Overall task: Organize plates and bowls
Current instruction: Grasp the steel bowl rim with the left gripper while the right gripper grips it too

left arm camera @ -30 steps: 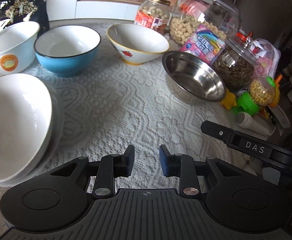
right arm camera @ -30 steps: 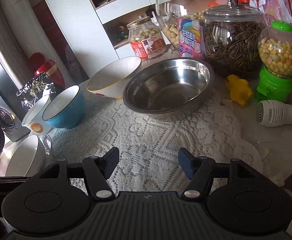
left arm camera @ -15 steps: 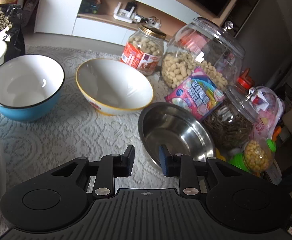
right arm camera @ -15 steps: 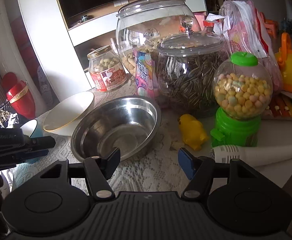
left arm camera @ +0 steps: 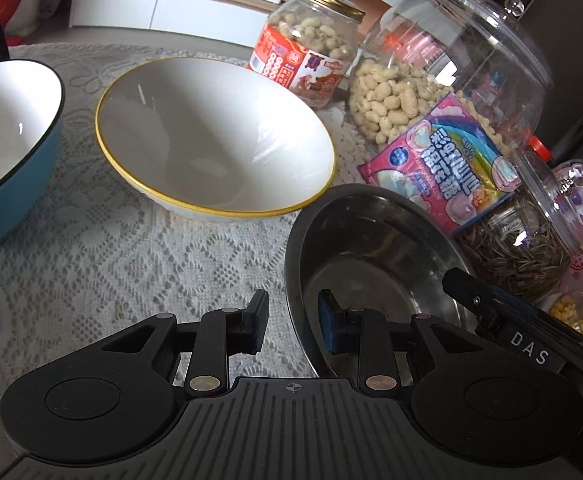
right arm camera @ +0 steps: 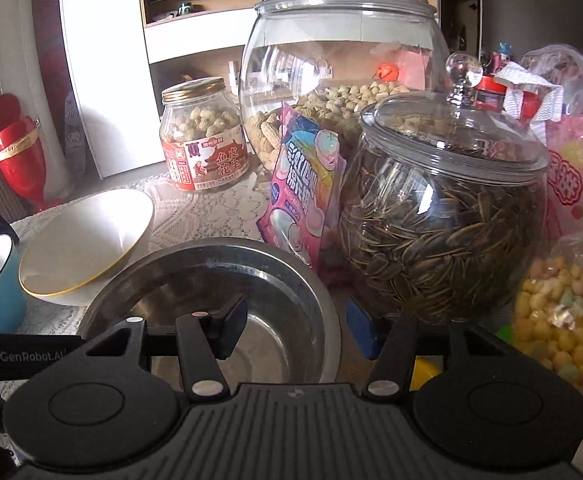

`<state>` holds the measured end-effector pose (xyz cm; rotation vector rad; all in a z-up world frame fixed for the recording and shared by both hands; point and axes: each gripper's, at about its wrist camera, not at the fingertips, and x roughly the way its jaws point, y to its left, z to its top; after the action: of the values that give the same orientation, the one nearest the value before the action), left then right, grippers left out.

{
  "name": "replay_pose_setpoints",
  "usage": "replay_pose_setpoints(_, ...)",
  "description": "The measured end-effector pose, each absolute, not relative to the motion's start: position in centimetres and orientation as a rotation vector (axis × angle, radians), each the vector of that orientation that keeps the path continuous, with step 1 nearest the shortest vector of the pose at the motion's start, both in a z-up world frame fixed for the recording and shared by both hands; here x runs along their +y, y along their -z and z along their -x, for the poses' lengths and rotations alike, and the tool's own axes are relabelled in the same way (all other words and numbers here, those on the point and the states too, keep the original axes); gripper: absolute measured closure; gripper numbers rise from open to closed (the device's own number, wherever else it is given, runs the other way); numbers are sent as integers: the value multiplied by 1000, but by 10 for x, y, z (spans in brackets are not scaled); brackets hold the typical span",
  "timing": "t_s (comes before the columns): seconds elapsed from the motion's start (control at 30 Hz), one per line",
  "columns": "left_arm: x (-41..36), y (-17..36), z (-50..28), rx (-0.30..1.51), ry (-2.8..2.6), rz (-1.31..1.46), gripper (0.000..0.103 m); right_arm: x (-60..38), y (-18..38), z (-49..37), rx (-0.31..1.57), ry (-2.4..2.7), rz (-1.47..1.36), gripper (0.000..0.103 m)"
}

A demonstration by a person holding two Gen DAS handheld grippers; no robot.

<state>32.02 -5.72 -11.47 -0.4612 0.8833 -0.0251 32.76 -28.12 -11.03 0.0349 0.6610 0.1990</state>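
Tabletop (left arm camera: 123, 264) covered with white lace cloth; behind it a white cabinet (right arm camera: 103, 64) with open wooden shelves. Steel bowl (left arm camera: 375, 264), round, smooth and dull-reflective, stands at the right part of the cloth, its rim close to or touching that of a white ceramic bowl (left arm camera: 211, 136) with a thin yellow rim. Further left, a blue bowl (left arm camera: 7, 152) with white interior and dark rim, cut by the frame edge. Behind the bowls: a gold-lidded glass jar of peanuts (left arm camera: 311, 48), a large globular clear jar of peanuts (right arm camera: 343, 76), a pink candy packet (left arm camera: 443, 164) leaning on it, and a lidded glass jar of sunflower seeds (right arm camera: 443, 216).

Left claw (left arm camera: 289, 326): narrow gap, straddling the near-left rim of the steel bowl, one finger outside, one inside; contact cannot be told. Right claw (right arm camera: 297, 330): wide, astride the bowl's right rim, holding nothing.
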Motion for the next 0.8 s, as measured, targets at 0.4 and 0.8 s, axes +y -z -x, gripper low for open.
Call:
replay_pose_setpoints(0.4,-69,119,-333,968,89,370,82,-280,124,-342,741,-255,-95,52)
replay_pose_setpoints(0.8,-43,70,-231,873,99,308,82,-258,86,-226,714,-303,-109,52)
